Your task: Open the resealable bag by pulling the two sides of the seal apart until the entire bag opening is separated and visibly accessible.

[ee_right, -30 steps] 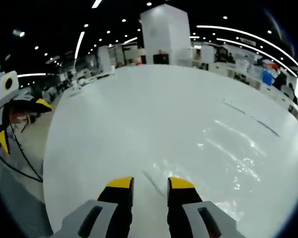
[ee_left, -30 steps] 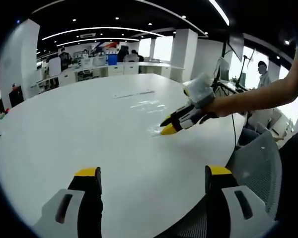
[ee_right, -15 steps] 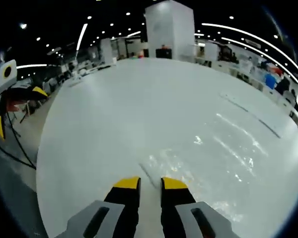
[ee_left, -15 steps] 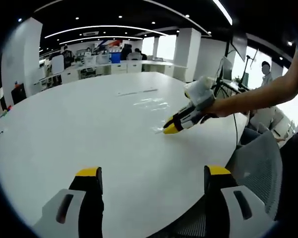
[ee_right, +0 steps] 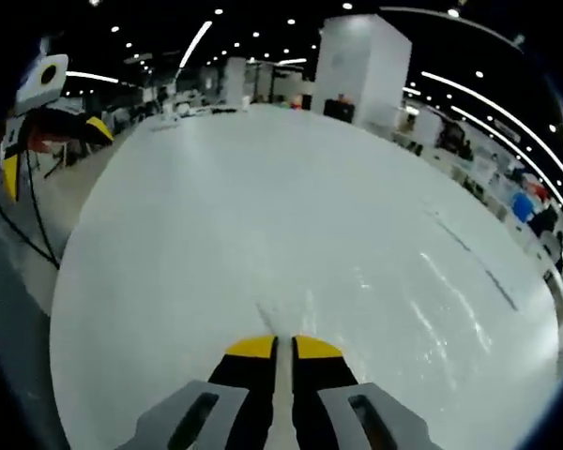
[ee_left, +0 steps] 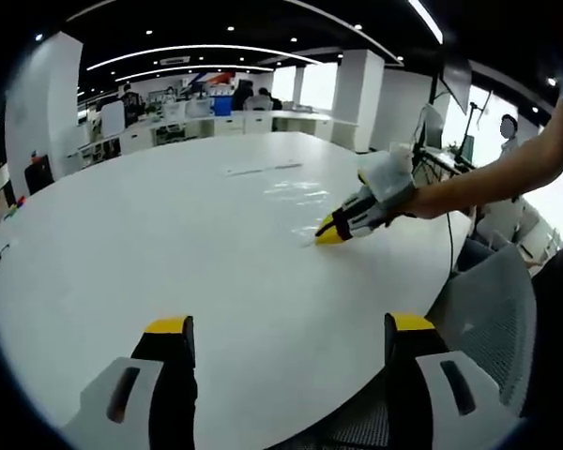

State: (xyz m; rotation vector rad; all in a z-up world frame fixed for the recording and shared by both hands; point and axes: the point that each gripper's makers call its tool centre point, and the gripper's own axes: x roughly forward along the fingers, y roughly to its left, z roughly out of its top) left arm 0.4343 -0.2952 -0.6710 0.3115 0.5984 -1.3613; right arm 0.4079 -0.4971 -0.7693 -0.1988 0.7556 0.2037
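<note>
1. The left gripper hangs over the near edge of the white table, jaws spread wide, nothing between them
2. The resealable bag lies flat and clear on the table, towards its far right side, well ahead of the left gripper
3. The right gripper, held by a person's outstretched arm, has its yellow tips at the bag's near edge
4. In the right gripper view its jaws are nearly together, pinching a thin edge of the bag; the film glints beyond
</note>
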